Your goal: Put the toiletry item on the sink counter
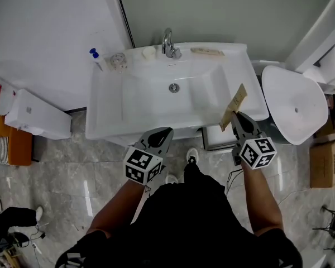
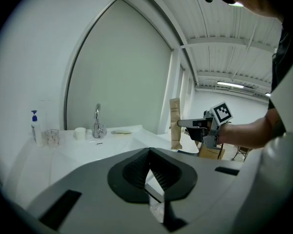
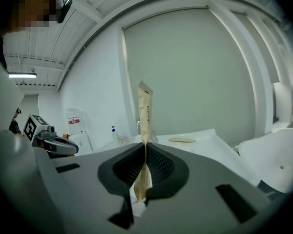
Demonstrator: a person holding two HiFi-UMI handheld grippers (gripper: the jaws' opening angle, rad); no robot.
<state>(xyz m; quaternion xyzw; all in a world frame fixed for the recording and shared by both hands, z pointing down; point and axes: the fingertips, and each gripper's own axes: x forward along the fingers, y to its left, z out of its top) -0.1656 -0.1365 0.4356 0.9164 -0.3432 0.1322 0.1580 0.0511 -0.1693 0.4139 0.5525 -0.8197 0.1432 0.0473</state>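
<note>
Packet (image 1: 235, 105): hung in the air by the front right corner of the counter (image 1: 241, 71), clamped upright in right gripper (image 1: 234, 118), left gripper (image 1: 163, 133) shut on nothing; seemingly mid-carry, next needed lowering onto bare counter and release

Sink counter (image 1: 100, 121) bears a pump bottle (image 1: 96, 58), glass (image 1: 119, 61), small cup (image 1: 149, 52), faucet (image 1: 168, 42) (centre back), flat beige item (image 1: 207, 51).

Bathroom — white sink (image 1: 103, 116), chrome tap (image 1: 167, 42), pump bottle (image 1: 96, 58), marble-look floor (image 1: 72, 172)

Grey marble floor (image 1: 56, 177), white walls (image 1: 39, 27)
</note>
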